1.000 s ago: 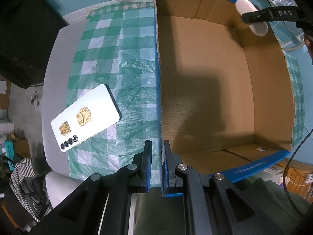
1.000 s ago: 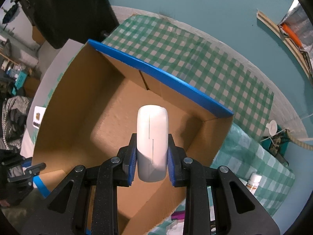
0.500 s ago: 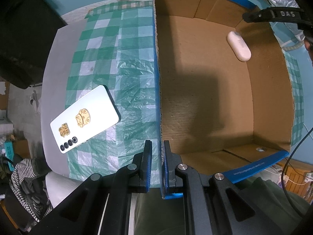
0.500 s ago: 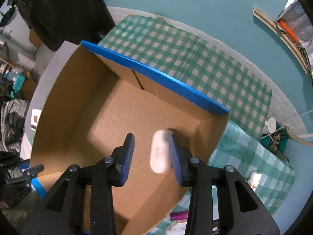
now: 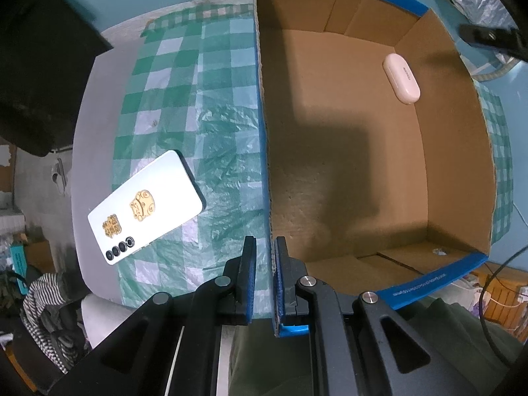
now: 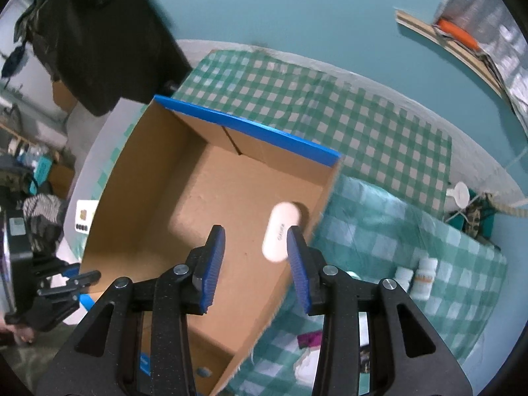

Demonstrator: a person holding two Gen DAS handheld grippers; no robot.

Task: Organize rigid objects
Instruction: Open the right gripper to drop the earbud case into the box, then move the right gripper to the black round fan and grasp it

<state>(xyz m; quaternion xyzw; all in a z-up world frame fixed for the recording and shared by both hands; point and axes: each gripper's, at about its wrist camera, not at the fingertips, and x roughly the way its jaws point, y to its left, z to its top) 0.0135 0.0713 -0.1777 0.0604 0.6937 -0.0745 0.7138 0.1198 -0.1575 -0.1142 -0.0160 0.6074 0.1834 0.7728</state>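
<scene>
A white oval case (image 5: pixel 401 78) lies on the floor of the open cardboard box (image 5: pixel 330 151), near its far right wall; it also shows in the right wrist view (image 6: pixel 280 236). My right gripper (image 6: pixel 257 265) is open and empty, held above the box over the case. My left gripper (image 5: pixel 264 280) is shut on the box's near left wall (image 5: pixel 264 165) with its blue-taped edge. A white phone (image 5: pixel 145 212) with gold stickers lies face down on the green checked cloth (image 5: pixel 198 105), left of the box.
Two small white bottles (image 6: pixel 415 280) stand on the cloth right of the box, with pink and white packets (image 6: pixel 310 340) nearer me. A black bag (image 6: pixel 99 43) sits beyond the table's far left corner. The box's far rim (image 6: pixel 244 125) carries blue tape.
My right gripper opened and let go of the white case, which dropped onto the box floor. The right gripper then rose and drew back. My left gripper kept its hold on the box wall.
</scene>
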